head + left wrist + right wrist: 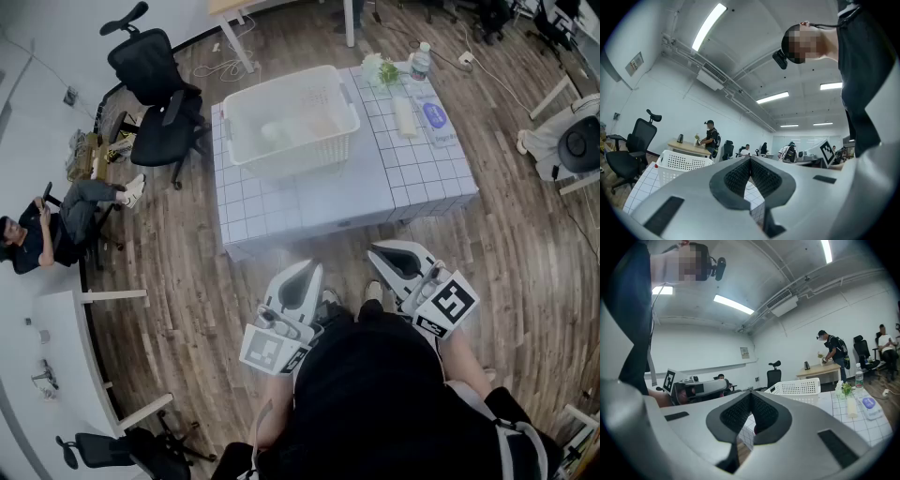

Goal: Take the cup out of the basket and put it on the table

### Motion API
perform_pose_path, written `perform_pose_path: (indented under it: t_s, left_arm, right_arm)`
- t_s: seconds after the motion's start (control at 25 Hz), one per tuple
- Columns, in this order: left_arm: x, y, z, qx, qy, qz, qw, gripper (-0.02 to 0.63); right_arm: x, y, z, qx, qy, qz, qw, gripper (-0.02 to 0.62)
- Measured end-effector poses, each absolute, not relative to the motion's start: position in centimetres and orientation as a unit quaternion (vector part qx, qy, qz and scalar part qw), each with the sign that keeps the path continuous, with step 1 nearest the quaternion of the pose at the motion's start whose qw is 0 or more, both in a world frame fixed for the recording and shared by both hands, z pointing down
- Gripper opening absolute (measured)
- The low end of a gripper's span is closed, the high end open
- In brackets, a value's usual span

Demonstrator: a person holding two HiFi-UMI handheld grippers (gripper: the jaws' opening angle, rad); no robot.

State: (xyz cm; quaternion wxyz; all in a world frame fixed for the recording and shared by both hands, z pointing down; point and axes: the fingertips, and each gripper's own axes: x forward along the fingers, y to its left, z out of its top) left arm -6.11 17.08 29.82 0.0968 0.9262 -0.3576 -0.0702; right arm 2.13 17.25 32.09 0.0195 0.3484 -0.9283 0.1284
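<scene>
A white perforated basket [291, 117] stands on the far left part of the white tiled table [375, 187]. Inside it lie a pale round shape [277, 132] and a faint orange one [322, 125]; they are too blurred to tell which is the cup. My left gripper [313, 268] and right gripper [376, 250] are held close to my body, short of the table's near edge, both pointing towards it. The left gripper [750, 159] has its pads together with nothing between them. The right gripper [751, 395] is likewise shut and empty. The basket [679, 164] [799, 388] shows beyond both.
On the table's far right are a water bottle [421, 61], a small plant [382, 70], a white tube [405, 117] and a flat blue-labelled packet [436, 117]. Black office chairs [159, 94] and a seated person [47, 230] are to the left. Wooden floor surrounds the table.
</scene>
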Motion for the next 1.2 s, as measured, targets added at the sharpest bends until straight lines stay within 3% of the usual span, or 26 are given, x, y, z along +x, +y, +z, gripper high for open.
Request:
perform_pose_path:
  t_s: [0.6,1.2]
  left_arm:
    - [-4.7,17.2,29.9,0.926,-0.358,-0.064,0.097,0.009]
    - [-1.4,17.8,30.3,0.913,-0.391,-0.060,0.104,0.009]
  right_arm:
    - [3.2,16.9,32.1,0.354,-0.926,0.131,0.007,0.015]
    - [6.3,17.1,33.7,0.334,-0.933,0.127,0.044,0.015]
